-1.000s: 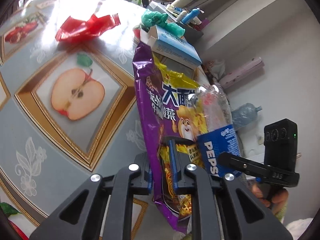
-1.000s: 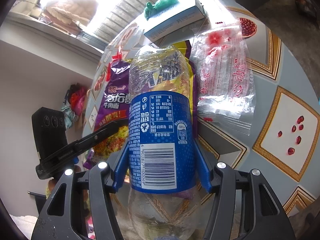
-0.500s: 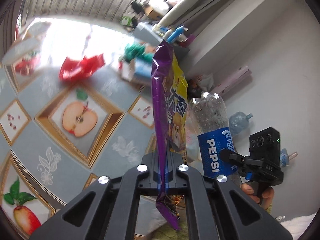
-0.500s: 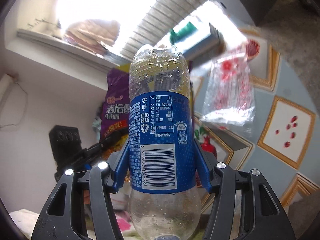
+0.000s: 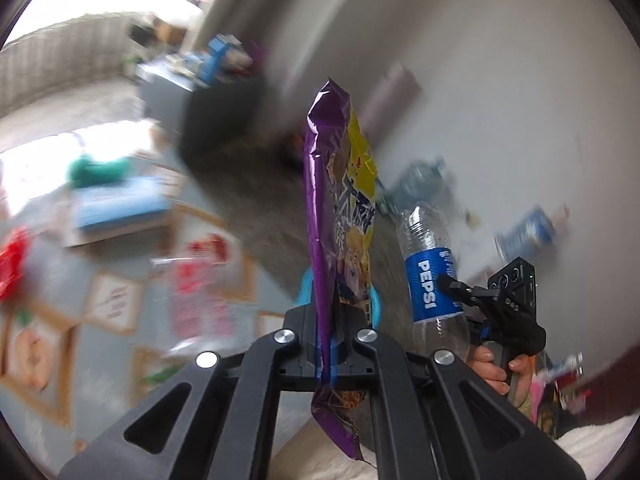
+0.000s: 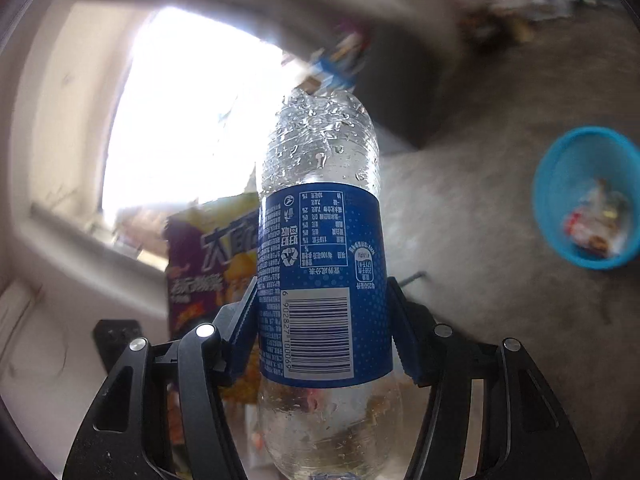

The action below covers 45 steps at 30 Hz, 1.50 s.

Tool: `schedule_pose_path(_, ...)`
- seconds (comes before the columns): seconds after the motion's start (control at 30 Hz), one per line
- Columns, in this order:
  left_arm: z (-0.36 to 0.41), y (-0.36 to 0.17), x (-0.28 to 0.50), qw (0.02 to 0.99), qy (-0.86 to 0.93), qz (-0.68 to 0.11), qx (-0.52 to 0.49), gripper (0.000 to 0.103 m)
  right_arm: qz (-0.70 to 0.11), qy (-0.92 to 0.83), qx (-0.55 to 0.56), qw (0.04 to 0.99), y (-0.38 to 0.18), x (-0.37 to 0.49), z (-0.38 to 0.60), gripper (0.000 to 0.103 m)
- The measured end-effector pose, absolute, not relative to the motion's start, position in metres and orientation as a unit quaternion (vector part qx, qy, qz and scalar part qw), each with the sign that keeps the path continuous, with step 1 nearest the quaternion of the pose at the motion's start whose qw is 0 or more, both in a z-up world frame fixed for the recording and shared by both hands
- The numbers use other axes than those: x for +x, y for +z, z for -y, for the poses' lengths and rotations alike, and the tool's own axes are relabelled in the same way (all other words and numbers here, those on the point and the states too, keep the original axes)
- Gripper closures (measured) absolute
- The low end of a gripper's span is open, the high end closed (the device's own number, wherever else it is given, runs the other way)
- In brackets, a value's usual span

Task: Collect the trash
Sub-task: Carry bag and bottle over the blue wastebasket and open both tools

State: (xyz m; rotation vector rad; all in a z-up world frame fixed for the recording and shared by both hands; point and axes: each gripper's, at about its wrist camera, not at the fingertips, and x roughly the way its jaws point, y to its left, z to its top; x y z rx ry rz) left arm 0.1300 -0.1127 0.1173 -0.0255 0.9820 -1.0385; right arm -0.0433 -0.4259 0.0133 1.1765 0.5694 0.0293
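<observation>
A: Looking along the left wrist view first, we see our left gripper (image 5: pixel 326 354) pressed together on the purple snack bag (image 5: pixel 334 216), which stands edge-on and upright between the pads, its lower end hanging near us below the jaws.

B: We agree. To the right of the bag we see the Pepsi bottle (image 5: pixel 430 276), upright, held by our right gripper (image 5: pixel 460 292) with a hand (image 5: pixel 500 368) on its grip. A bit of blue bin (image 5: pixel 376 300) peeks out just behind the bag. On the left, blurred, lies the patterned bench (image 5: pixel 52 280) with a blue box (image 5: pixel 120 204), something green (image 5: pixel 96 168) beside it, a red wrapper (image 5: pixel 12 264) at the far left edge and a clear packet with red print (image 5: pixel 200 276).

A: Turning to the right wrist view, we see our right gripper (image 6: pixel 322 320) pinching the Pepsi bottle (image 6: pixel 320 248) by its blue label, a pad on either side, the bottle upright and clear with droplets inside.

B: Behind it on the left we see the purple snack bag (image 6: pixel 204 264). At the far right the blue bin (image 6: pixel 580 196) stands on the grey floor (image 6: pixel 460 184), well apart from the bottle, with some scraps inside that we cannot tell apart.
</observation>
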Motion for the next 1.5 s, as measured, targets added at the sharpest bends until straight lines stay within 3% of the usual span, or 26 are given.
schedule_pose_path(0.23,0.297,0.035,0.151,0.679,-0.482,-0.542,0.109,0.101,-0.278,-0.108,0.62,0.726,-0.068,-0.093,0.501,0.047)
schedule_pose_path(0.5,0.454,-0.084,0.161,0.613,-0.465,-0.618,0.164,0.1,-0.311,-0.133,0.671,0.66,-0.143,-0.059,0.559,0.045)
schedule_pose_path(0.53,0.462,-0.099,0.166,0.602,-0.462,-0.633,0.154,0.09,-0.313,-0.138,0.675,0.653,-0.149,-0.052,0.56,0.044)
schedule_pose_path(0.57,0.473,-0.116,0.173,0.591,-0.447,-0.656,0.144,0.069,-0.312,-0.144,0.681,0.647,-0.16,-0.041,0.564,0.041)
schedule_pose_path(0.6,0.477,-0.127,0.178,0.593,-0.428,-0.667,0.142,0.061,-0.313,-0.148,0.684,0.642,-0.172,-0.035,0.57,0.036)
schedule_pose_path(0.7,0.481,-0.147,0.197,0.627,-0.383,-0.665,0.135,0.057,-0.337,-0.18,0.704,0.599,-0.221,-0.022,0.583,0.032)
schedule_pose_path(0.83,0.468,-0.132,0.206,0.638,-0.375,-0.663,0.116,0.056,-0.343,-0.224,0.706,0.577,-0.246,-0.033,0.578,0.032)
schedule_pose_path(1.0,0.446,-0.073,0.193,0.673,-0.417,-0.594,0.142,0.053,-0.336,-0.232,0.685,0.603,-0.232,-0.046,0.564,0.032)
schedule_pose_path(1.23,0.395,0.01,0.167,0.692,-0.47,-0.531,0.136,0.052,-0.31,-0.244,0.642,0.658,-0.172,-0.069,0.536,0.032)
schedule_pose_path(1.5,0.288,0.085,0.134,0.738,-0.485,-0.451,0.131,0.041,-0.313,-0.248,0.509,0.762,-0.077,-0.07,0.481,0.03)
